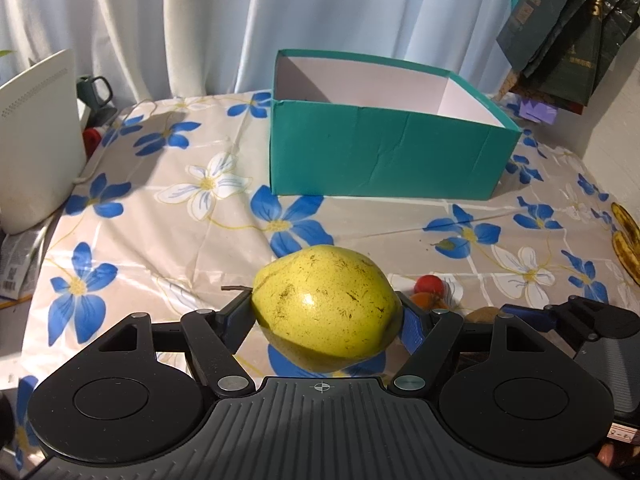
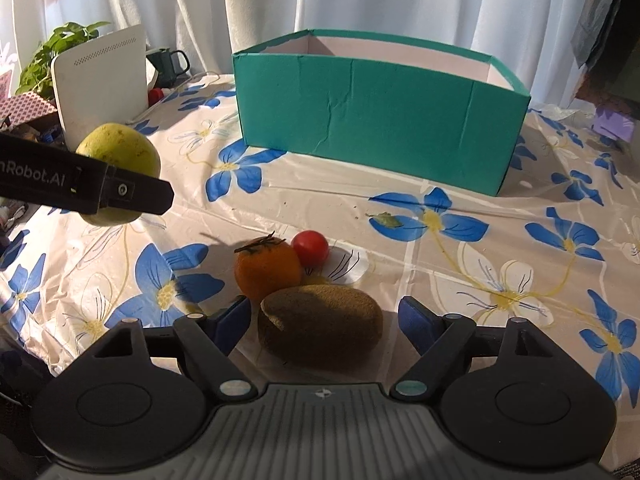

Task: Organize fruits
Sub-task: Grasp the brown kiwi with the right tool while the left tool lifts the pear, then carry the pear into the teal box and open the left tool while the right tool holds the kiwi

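Your bench, under a cloth of blue and white flowers, fills both views, with one open teal box standing in the upper middle, its floor hidden behind the near wall. At the upper left stand a white panel and a dark mug, a green plant beside them.

Your left gripper grips one yellow-green pear clear of the cloth, both fingers pressed on its sides. Your right gripper has its fingers parted around one brown kiwi lying on the cloth at lower centre, gaps showing on both sides.

Just beyond the kiwi sit one orange persimmon and one small red tomato, touching each other. In the left wrist view, spotted bananas are cut off at the right edge; you cannot count them.
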{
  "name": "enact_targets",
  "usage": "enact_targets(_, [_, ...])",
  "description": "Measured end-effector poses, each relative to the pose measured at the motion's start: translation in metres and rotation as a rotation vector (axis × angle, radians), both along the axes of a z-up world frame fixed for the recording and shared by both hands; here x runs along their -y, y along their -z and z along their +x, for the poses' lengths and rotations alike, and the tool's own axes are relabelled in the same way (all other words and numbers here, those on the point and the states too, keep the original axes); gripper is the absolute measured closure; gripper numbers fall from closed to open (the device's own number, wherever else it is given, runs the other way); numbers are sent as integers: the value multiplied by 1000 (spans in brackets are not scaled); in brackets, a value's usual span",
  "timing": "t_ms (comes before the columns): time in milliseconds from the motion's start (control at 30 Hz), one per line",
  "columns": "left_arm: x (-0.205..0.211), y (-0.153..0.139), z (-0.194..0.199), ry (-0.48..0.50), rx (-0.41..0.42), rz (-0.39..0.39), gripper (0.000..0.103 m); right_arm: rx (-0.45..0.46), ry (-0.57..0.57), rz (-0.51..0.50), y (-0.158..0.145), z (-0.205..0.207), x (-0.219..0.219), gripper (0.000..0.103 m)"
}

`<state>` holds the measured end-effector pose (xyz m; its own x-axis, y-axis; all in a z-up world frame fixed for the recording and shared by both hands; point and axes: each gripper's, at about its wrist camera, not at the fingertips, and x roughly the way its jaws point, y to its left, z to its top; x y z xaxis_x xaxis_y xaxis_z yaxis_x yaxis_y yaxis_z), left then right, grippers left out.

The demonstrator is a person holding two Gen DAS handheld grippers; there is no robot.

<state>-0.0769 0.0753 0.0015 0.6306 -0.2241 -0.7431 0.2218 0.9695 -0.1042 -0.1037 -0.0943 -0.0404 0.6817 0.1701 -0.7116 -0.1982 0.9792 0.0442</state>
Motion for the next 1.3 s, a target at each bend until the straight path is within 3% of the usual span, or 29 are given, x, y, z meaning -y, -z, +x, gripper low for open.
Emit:
enact_targets(167, [0, 0, 2, 2, -2, 2, 25, -31, 4, -2, 9, 5, -1, 34])
enact_targets(367, [4, -6, 7, 8, 7, 3, 25, -28, 10, 1, 8, 5, 0, 35])
enact_targets(933, [51, -67, 83, -13, 173, 71, 25, 237, 224, 74, -69, 13, 54, 35])
enact_targets(1300, [83, -56, 144, -58, 147, 121, 25, 315, 320, 58, -93, 25, 87, 35])
